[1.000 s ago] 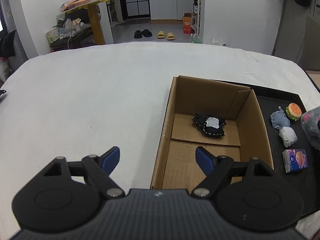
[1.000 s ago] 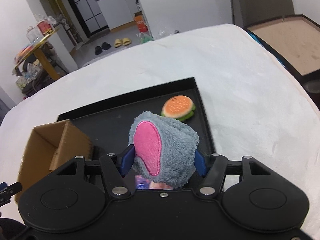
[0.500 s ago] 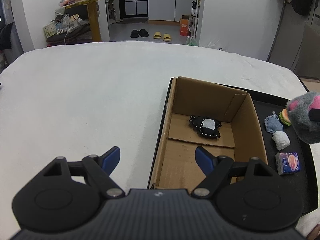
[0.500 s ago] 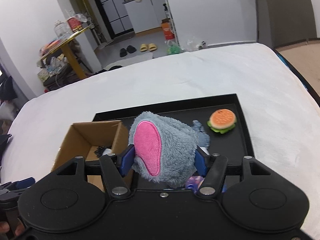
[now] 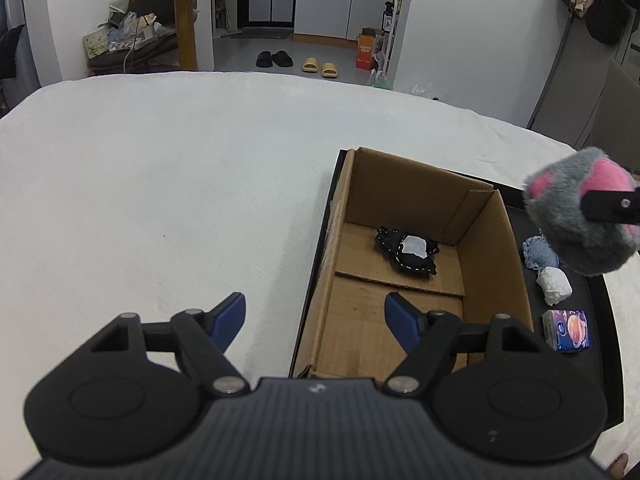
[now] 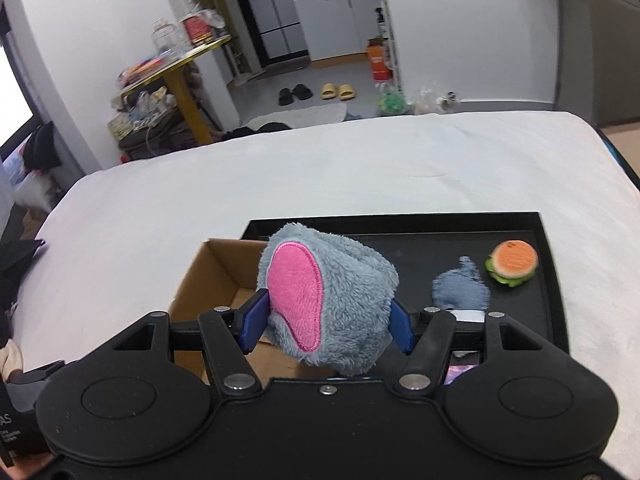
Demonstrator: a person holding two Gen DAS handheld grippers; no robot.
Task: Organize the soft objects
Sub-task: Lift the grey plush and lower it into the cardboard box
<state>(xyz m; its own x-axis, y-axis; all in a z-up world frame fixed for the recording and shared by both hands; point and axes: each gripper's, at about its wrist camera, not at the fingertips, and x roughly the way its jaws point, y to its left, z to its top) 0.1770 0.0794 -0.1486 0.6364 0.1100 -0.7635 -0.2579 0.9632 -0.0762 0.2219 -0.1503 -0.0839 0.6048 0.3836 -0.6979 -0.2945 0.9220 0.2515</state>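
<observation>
My right gripper [image 6: 326, 320] is shut on a grey plush toy with pink patches [image 6: 332, 300] and holds it in the air above the black tray [image 6: 400, 224], near the right wall of the open cardboard box [image 6: 200, 280]. The plush also shows in the left wrist view [image 5: 584, 216]. My left gripper [image 5: 316, 316] is open and empty over the box's near left corner. The box [image 5: 516, 264] holds a black pouch with a white patch [image 5: 408, 252].
On the tray lie a toy burger [image 6: 512, 262], a blue-grey cloth piece [image 6: 460, 288] [image 5: 538, 252], a white wad [image 5: 554, 286] and a small purple carton [image 5: 566, 330]. White cloth [image 5: 160, 184] covers the table around the tray.
My right gripper lifted the grey plush off the tray and carried it left toward the cardboard box. The left gripper stayed open and shifted only slightly.
</observation>
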